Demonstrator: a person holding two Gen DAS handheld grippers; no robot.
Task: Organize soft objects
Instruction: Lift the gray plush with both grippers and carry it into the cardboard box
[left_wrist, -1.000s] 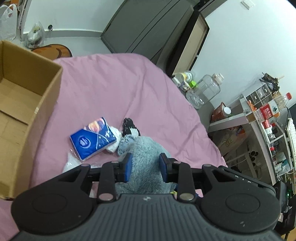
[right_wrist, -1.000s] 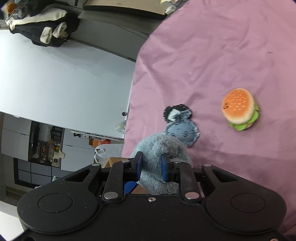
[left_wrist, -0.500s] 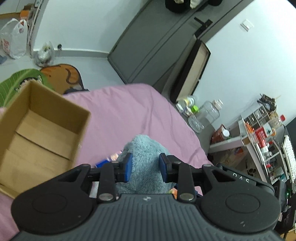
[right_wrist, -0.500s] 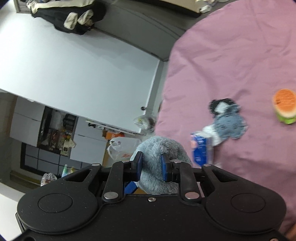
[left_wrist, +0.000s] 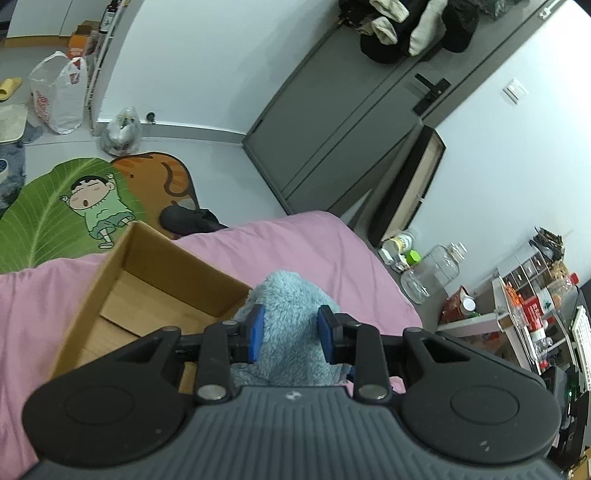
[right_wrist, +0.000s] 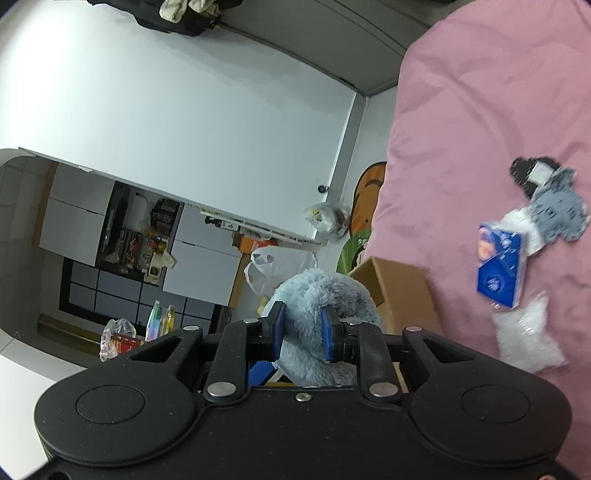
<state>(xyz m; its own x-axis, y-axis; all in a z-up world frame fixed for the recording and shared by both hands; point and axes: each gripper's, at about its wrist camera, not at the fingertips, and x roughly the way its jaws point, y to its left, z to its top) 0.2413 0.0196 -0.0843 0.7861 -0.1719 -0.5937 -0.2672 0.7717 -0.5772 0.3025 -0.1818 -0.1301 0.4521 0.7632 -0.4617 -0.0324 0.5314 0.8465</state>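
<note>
Both grippers hold one fluffy grey-blue plush (left_wrist: 291, 317), lifted above the pink bed. My left gripper (left_wrist: 290, 338) is shut on it, next to the near right corner of an open cardboard box (left_wrist: 155, 291). My right gripper (right_wrist: 303, 334) is shut on the same plush (right_wrist: 317, 306), with the box (right_wrist: 399, 295) just beyond it. On the bed in the right wrist view lie a blue tissue pack (right_wrist: 498, 264), a flat grey and black soft toy (right_wrist: 554, 206) and a clear plastic bag (right_wrist: 528, 339).
The pink bedcover (left_wrist: 295, 243) ends at a floor with a green cartoon mat (left_wrist: 66, 206) and an orange mat (left_wrist: 159, 177). A grey door (left_wrist: 332, 122), a shelf with jars (left_wrist: 428, 273) and plastic bags (left_wrist: 59, 99) stand around the bed.
Both grippers lifted the plush off the bed and carried it toward the cardboard box. The tissue pack and the flat toy stayed on the bed; the burger toy has left the right view.
</note>
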